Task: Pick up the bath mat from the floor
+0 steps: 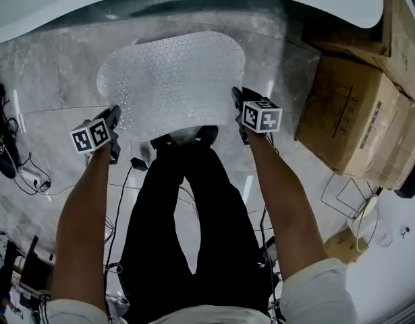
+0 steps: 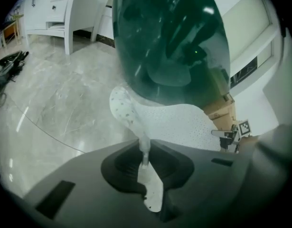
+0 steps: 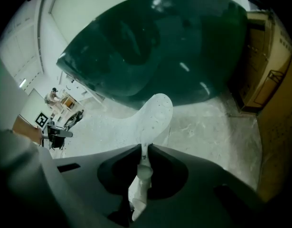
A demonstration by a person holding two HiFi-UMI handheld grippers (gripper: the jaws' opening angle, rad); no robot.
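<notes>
Over the grey floor (image 1: 52, 73), left gripper (image 1: 117, 117) and right gripper (image 1: 238, 100) are closed tight on the bath mat (image 1: 173, 79), seemingly lifted.

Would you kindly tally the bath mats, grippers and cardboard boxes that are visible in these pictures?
Bath mat: 1
Grippers: 2, the left gripper and the right gripper, each with its jaws shut on the bath mat's near edge
Cardboard boxes: 2, one lower and one above it at the picture's edge
Total: 5
</notes>
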